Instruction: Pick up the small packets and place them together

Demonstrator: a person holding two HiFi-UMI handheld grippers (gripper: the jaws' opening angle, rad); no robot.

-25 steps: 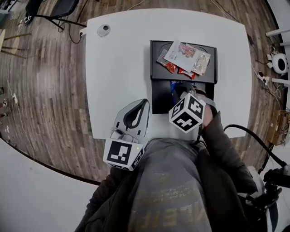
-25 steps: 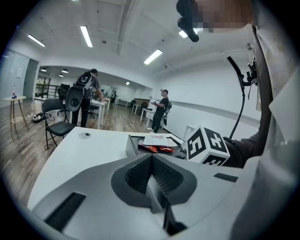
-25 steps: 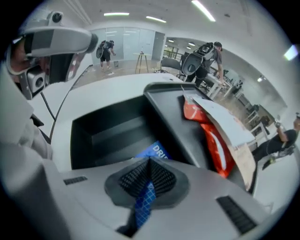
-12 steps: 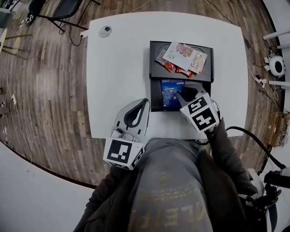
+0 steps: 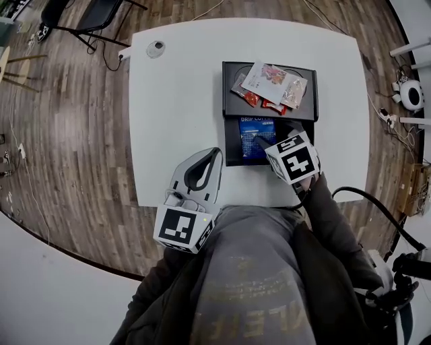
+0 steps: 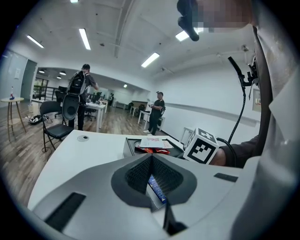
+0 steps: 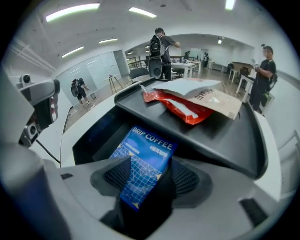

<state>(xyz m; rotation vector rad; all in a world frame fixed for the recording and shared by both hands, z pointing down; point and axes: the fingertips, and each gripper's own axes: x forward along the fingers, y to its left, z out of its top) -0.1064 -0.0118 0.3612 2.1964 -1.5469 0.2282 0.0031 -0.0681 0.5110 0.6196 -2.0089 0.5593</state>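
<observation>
A black two-part tray (image 5: 231, 111) sits on the white table (image 5: 175, 121). Its far compartment holds a pile of small packets (image 5: 273, 84), red, white and tan, also in the right gripper view (image 7: 187, 101). A blue drip coffee packet (image 5: 254, 135) lies in the near compartment. My right gripper (image 5: 262, 143) points down over it. Its jaws have just been opening, and the blue packet (image 7: 145, 150) lies loose between the spread pads of the right gripper (image 7: 145, 171). My left gripper (image 5: 217, 152) hovers at the table's near edge, shut and empty (image 6: 151, 158).
A small round disc (image 5: 155, 47) lies at the table's far left corner. A chair (image 5: 87, 13) stands beyond it on the wood floor. Cables and white devices (image 5: 412, 94) lie to the right. People stand in the background of the room (image 6: 84, 93).
The right gripper's marker cube has rolled and shifted slightly over the near compartment, and more of the blue packet now shows lying flat there. The left gripper has stayed put.
</observation>
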